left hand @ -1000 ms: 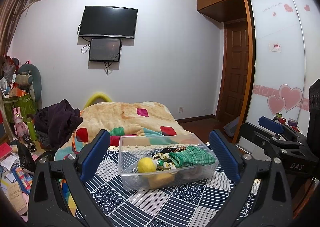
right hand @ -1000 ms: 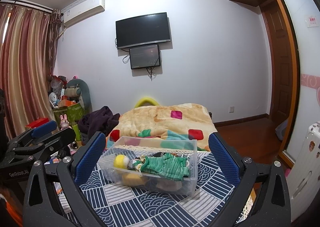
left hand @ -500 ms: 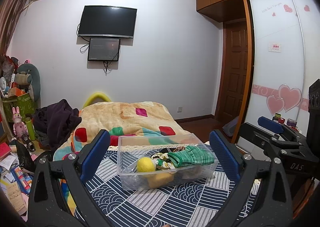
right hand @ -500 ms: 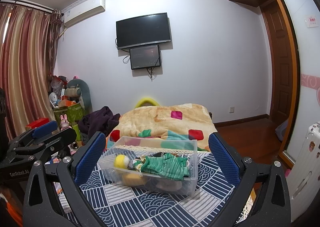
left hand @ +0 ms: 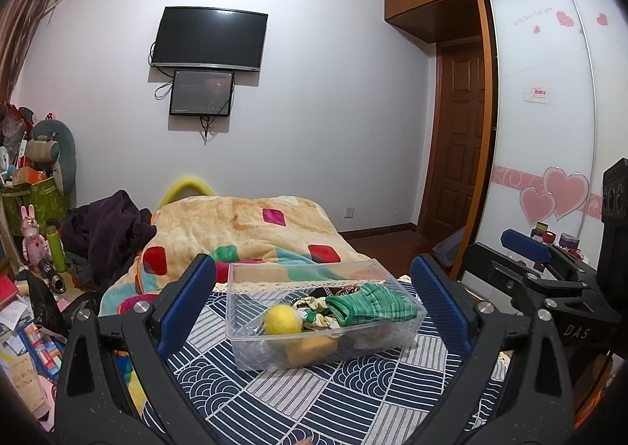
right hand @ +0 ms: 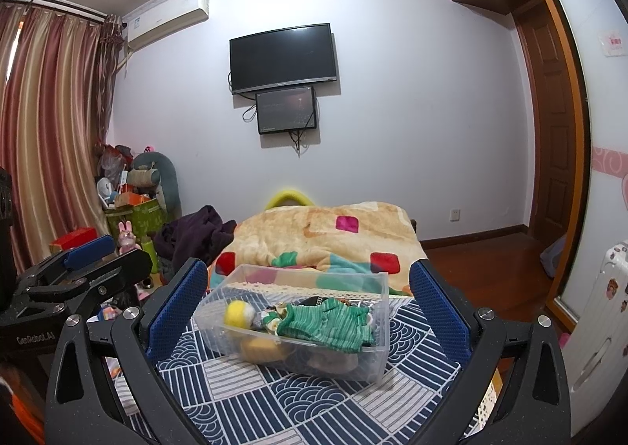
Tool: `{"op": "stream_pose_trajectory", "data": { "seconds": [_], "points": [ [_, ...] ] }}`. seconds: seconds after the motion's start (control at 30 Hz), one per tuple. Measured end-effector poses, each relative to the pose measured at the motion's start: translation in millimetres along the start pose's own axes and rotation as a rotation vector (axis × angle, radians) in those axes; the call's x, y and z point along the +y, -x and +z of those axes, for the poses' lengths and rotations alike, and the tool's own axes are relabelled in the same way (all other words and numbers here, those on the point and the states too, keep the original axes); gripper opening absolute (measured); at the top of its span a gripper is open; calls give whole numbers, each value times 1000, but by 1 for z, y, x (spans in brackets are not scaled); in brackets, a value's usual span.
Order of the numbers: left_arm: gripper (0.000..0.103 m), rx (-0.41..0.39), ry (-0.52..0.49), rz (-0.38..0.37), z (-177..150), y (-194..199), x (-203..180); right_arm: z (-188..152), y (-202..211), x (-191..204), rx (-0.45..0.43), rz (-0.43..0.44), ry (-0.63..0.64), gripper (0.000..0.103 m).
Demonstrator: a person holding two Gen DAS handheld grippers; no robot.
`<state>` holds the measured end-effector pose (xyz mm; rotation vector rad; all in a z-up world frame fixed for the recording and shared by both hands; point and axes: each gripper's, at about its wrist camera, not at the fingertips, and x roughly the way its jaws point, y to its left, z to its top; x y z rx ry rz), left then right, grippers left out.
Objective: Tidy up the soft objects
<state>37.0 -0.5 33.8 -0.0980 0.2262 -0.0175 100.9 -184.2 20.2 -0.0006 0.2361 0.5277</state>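
A clear plastic bin [left hand: 239,311] [right hand: 382,335] stands on a blue and white patterned cloth [left hand: 314,401] [right hand: 274,401]. Inside it lie a yellow felt ball [left hand: 281,320] [right hand: 238,313], a green knitted piece [left hand: 373,305] [right hand: 329,325], a patterned fabric item and a yellow soft object underneath. My left gripper [left hand: 314,301] hangs open in front of the bin, nothing between its blue pads. My right gripper [right hand: 308,301] is open too, also short of the bin, and it shows at the right edge of the left wrist view [left hand: 526,244].
Behind the bin a beige blanket [left hand: 251,225] [right hand: 333,233] with coloured patches covers the bed. Dark clothes [left hand: 106,233] and cluttered toys and boxes [left hand: 31,209] sit at the left. A wardrobe [left hand: 549,130] and a door [left hand: 459,154] stand at the right; a white suitcase [right hand: 600,311] stands nearby.
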Motion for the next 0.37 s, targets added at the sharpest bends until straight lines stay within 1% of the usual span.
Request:
{"op": "stream_pose_trajectory", "data": {
  "seconds": [0.37],
  "points": [
    [102, 3, 4, -5, 0, 0, 1, 0, 0, 1, 1, 1, 3, 102]
  ]
}}
